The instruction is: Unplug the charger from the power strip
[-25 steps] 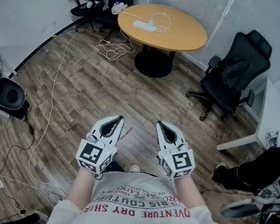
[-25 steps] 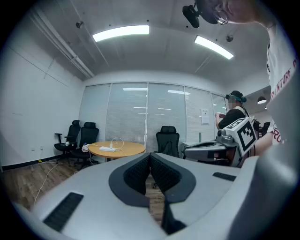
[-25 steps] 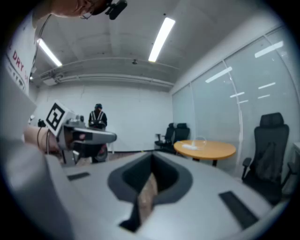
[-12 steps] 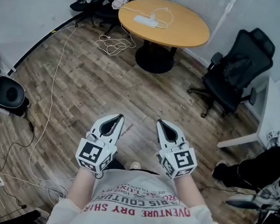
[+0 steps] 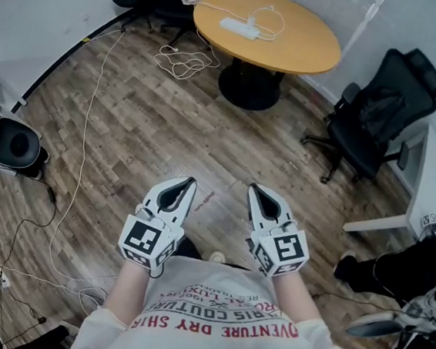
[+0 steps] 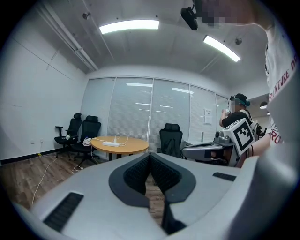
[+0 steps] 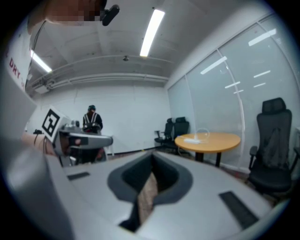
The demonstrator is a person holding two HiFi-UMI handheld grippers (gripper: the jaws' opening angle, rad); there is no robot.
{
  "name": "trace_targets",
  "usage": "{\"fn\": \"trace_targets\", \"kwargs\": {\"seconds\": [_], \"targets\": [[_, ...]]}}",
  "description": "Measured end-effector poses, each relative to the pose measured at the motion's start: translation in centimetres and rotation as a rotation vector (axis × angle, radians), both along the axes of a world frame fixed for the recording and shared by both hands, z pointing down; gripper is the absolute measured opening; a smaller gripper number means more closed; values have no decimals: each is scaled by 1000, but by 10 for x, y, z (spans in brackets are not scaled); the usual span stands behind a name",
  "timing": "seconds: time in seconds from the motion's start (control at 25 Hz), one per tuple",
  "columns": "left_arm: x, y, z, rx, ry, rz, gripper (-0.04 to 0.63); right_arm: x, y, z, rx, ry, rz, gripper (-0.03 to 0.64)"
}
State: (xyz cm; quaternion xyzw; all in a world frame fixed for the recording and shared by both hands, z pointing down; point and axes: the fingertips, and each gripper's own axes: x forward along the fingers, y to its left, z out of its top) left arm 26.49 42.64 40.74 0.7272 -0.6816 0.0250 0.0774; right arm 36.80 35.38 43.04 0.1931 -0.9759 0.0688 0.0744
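Power strip (image 5: 239,28) far off | left hand-held gripper (image 5: 189,181), right hand-held gripper (image 5: 252,187): closed, empty, level

The wood floor (image 5: 152,140) is open up to the round table (image 5: 309,48). A black chair (image 5: 379,117) stands right, cables (image 5: 185,64) left.

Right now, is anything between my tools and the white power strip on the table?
Nothing visible does: only bare wooden floor lies between the left tool, the right tool and the round orange table holding the white power strip.

Head view looks steeply down; both gripper views face the same distant table (image 5: 308,51).
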Motion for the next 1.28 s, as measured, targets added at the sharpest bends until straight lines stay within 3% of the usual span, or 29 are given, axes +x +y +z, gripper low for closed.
{"fn": "trace_targets", "kwargs": {"seconds": [0.28,0.72,0.88,1.28], "targets": [[-82,-35,4,0,25,27,34,-73,-35,7,-23,31,60,28],[-233,-98,-18,-9,27,147,34,-204,-98,-5,-92,61,244,29],[-263,-112,-21,-24,16,196,34,-236,-107,-9,-113,67,272,29],[-313,-157,2,-37,32,184,34,-294,-152,19,-148,118,236,29]]}}
